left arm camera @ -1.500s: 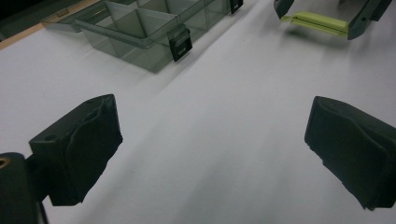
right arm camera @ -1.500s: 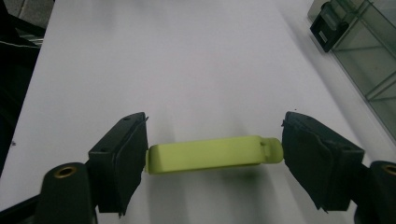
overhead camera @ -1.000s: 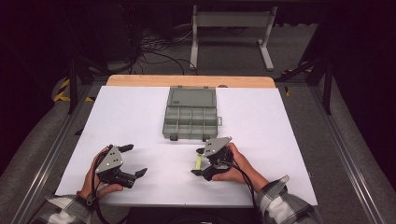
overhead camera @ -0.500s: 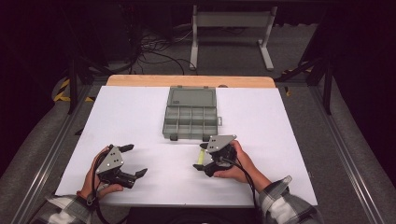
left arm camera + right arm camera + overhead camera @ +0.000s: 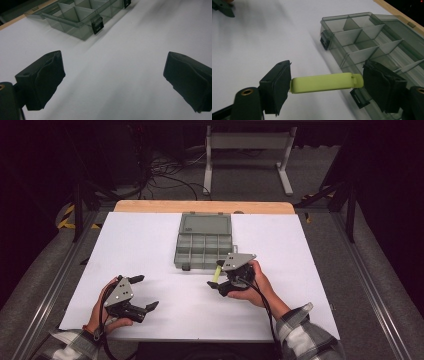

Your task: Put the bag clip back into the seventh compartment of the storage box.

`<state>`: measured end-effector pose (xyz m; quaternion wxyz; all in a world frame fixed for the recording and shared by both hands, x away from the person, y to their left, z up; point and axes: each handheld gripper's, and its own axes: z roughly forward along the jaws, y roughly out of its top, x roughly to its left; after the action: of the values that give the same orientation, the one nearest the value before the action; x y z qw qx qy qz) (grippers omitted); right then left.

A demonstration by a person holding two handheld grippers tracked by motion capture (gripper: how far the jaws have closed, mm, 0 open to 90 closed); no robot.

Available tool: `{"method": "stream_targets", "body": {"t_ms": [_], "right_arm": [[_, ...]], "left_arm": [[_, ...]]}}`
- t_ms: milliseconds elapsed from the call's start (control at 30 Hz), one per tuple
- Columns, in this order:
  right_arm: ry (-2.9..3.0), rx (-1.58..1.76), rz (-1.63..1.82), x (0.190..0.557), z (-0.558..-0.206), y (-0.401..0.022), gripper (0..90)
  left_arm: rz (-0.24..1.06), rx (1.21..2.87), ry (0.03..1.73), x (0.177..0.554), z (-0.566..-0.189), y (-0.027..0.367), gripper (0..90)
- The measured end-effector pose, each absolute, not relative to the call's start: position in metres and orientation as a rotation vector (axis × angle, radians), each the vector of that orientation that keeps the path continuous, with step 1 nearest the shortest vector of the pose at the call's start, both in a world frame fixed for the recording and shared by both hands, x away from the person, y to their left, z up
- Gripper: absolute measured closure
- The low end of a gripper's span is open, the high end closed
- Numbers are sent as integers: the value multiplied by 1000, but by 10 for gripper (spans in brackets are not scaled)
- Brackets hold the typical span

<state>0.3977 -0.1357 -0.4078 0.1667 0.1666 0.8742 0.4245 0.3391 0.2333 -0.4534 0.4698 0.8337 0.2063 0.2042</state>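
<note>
**Right gripper clamped lengthwise on yellow-green piece, just short of organizer box**

Right gripper [image 5: 325, 83] grasping a yellow-green plastic piece [image 5: 325, 83] end to end: one end against each jaw pad, piece spanning the full gap, clear of the white table surface [image 5: 150, 250]. Exact type unclear — looks like a flat bar with a small notch at one end. In the high view, same piece [image 5: 218, 271] showing as a short bright strip at the gripper's front, just beside the near edge of the box.

Compartment organizer box [image 5: 202, 251] sitting mid-table, grey translucent plastic, lid [image 5: 205, 223] folded open flat on the far side. Dividers [image 5: 359, 41] visible in the right gripper view, compartments in view empty. Black latches on the front wall: one [image 5: 325, 41] further along, another [image 5: 359, 98] right below the held piece.

Left gripper [image 5: 142, 292] released, jaws wide apart, nothing between the pads [image 5: 47, 80], bare white table beneath. Resting low near the front-left of the table, well apart from the box; box corner and a latch [image 5: 97, 25] visible further off in the left gripper view.

Plaid sleeve [image 5: 305, 335] at the right forearm, bottom edge of the high view.
</note>
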Motion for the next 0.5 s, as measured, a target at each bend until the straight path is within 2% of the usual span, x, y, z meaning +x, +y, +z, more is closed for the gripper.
{"method": "stream_targets", "body": {"t_ms": [500], "right_arm": [[2424, 635, 1161, 448, -402, -118, 243]], "left_arm": [[499, 2042, 500, 339, -453, 234, 42]]}}
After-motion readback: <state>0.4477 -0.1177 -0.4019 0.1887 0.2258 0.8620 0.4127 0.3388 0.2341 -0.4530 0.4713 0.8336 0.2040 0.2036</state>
